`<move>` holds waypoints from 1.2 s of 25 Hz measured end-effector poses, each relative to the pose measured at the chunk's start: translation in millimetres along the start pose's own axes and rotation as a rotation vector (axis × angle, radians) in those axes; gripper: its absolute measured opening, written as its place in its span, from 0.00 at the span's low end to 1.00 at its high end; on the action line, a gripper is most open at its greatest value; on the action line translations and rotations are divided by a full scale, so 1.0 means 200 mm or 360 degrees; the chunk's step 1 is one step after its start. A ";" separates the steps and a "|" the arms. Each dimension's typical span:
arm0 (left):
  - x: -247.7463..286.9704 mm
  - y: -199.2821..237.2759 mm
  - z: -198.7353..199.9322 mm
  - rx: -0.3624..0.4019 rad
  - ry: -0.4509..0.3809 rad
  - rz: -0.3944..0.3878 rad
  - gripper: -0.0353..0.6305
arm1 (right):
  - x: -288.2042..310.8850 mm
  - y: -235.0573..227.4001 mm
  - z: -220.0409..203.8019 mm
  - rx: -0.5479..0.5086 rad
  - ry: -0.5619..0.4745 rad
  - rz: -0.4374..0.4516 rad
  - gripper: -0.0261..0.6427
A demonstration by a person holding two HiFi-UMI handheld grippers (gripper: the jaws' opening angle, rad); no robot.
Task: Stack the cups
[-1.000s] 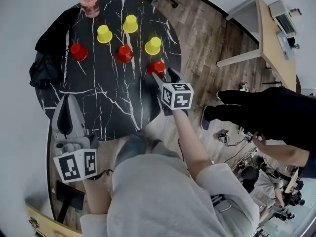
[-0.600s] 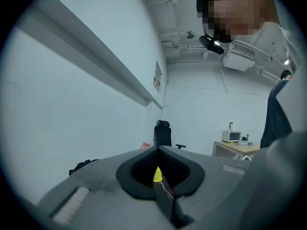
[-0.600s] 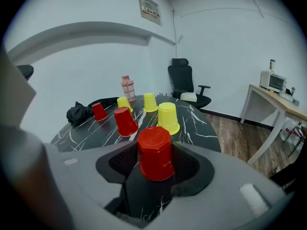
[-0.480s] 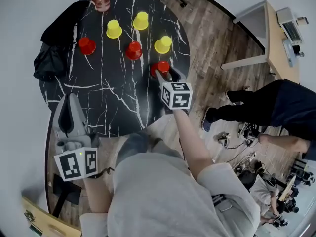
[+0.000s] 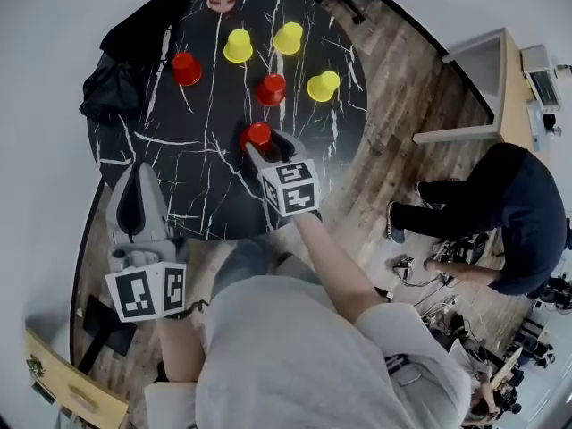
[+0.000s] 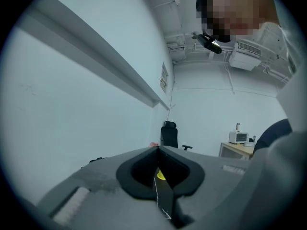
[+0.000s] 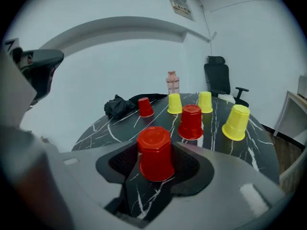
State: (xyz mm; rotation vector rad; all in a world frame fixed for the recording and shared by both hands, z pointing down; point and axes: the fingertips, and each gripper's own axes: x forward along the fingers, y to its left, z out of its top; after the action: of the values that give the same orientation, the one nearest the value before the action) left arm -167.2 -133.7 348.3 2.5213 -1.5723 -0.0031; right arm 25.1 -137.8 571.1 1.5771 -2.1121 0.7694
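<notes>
I see a light grey short-sleeved shirt [image 5: 286,356] at 6 o'clock. Left gripper [image 5: 140,173] and right gripper [image 5: 266,143]: grey shells, black jaw pads, white cubes with black square markers.

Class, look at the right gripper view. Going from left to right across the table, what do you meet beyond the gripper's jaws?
Black cloth → far red cup → left yellow cup → middle red cup → back yellow cup → right yellow cup. The pink bottle overlaps the left yellow cup, so it is left out.
</notes>
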 end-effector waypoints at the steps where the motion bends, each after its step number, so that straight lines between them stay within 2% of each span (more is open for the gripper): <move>1: -0.01 0.02 0.00 -0.0003 0.0001 0.0012 0.06 | 0.02 0.04 -0.01 -0.0021 0.0012 0.0021 0.37; 5: -0.04 0.07 -0.02 -0.0016 0.0003 0.0052 0.06 | 0.08 0.14 -0.04 -0.0101 0.0058 0.0072 0.37; 10: -0.06 0.12 -0.03 -0.0031 -0.0001 0.0078 0.06 | 0.10 0.17 -0.06 -0.0177 0.0083 0.0065 0.38; 17: -0.05 0.12 -0.06 -0.0072 -0.0007 0.0069 0.06 | 0.03 0.17 0.04 -0.0063 -0.0015 0.0155 0.42; 23: -0.01 0.07 -0.03 -0.0082 -0.0027 0.0058 0.06 | -0.05 0.03 0.20 -0.0008 -0.0094 0.0104 0.41; 30: 0.02 0.02 0.05 -0.0078 -0.0072 0.0154 0.06 | 0.01 -0.21 0.25 -0.0046 -0.0005 0.0033 0.41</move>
State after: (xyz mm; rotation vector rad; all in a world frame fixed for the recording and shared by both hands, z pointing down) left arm -169.3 -140.0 339.3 2.4219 -1.6885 -0.0859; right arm 66.0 -179.6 541.7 1.5449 -2.1358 0.7406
